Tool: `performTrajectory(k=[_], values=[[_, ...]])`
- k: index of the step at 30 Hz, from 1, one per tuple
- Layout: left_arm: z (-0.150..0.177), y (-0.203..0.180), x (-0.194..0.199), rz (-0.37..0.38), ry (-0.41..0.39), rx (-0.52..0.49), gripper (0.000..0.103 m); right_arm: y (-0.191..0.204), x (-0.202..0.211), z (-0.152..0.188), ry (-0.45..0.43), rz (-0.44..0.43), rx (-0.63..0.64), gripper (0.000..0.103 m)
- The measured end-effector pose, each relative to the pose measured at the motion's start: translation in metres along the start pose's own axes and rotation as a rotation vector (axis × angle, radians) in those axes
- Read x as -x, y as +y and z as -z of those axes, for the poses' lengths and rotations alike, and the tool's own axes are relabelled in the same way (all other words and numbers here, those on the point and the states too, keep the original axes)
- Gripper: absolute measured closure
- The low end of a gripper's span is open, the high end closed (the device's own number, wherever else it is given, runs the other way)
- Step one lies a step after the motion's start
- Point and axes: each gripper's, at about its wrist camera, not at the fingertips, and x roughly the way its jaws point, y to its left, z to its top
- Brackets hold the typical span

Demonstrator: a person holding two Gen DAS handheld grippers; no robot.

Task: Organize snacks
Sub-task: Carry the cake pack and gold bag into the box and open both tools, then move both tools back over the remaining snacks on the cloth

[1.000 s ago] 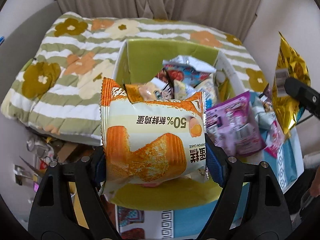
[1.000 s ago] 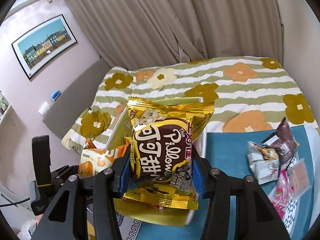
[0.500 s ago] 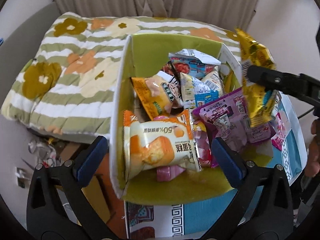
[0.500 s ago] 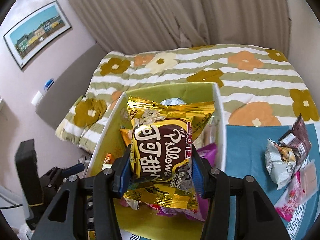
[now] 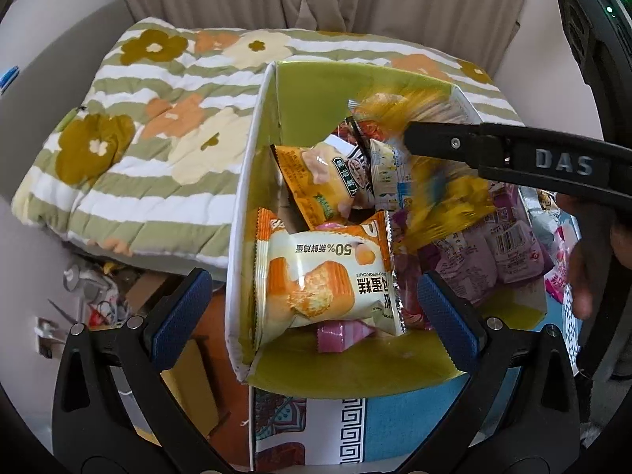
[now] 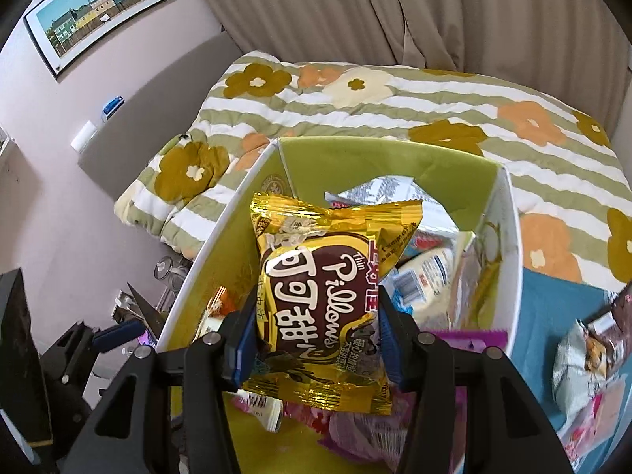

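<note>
Here the right tongs (image 6: 316,349) clench the gold packet (image 6: 330,288) above the box (image 6: 205,252). Left tongs (image 5: 312,312) gape, empty. Released off-centre, the packet might slide over the heaped snacks and out of the box.

Left tool (image 5: 312,308) agape, right tool (image 6: 316,351) clamped.
</note>
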Motion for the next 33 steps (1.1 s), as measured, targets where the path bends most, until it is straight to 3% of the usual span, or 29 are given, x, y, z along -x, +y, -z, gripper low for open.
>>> performTrajectory(k=[3, 4, 20, 28, 33], values=[[0.001, -0.001, 0.002, 0.006, -0.003, 0.005, 0.000, 0.001, 0.003, 0.000, -0.032, -0.013, 0.012, 0.002], [0.002, -0.002, 0.003, 0.008, -0.003, 0.005, 0.000, 0.002, 0.007, 0.002, -0.047, -0.012, 0.019, 0.001], [-0.003, -0.004, 0.043, 0.006, -0.071, -0.016, 0.000, 0.016, 0.061, 0.015, -0.146, 0.041, 0.043, 0.001], [-0.010, -0.011, 0.072, 0.037, -0.127, -0.067, 0.000, 0.018, 0.114, 0.031, -0.242, 0.134, -0.022, 0.001], [-0.009, -0.032, 0.087, 0.059, -0.164, -0.118, 0.000, 0.007, 0.153, 0.050, -0.305, 0.237, -0.074, 0.001]])
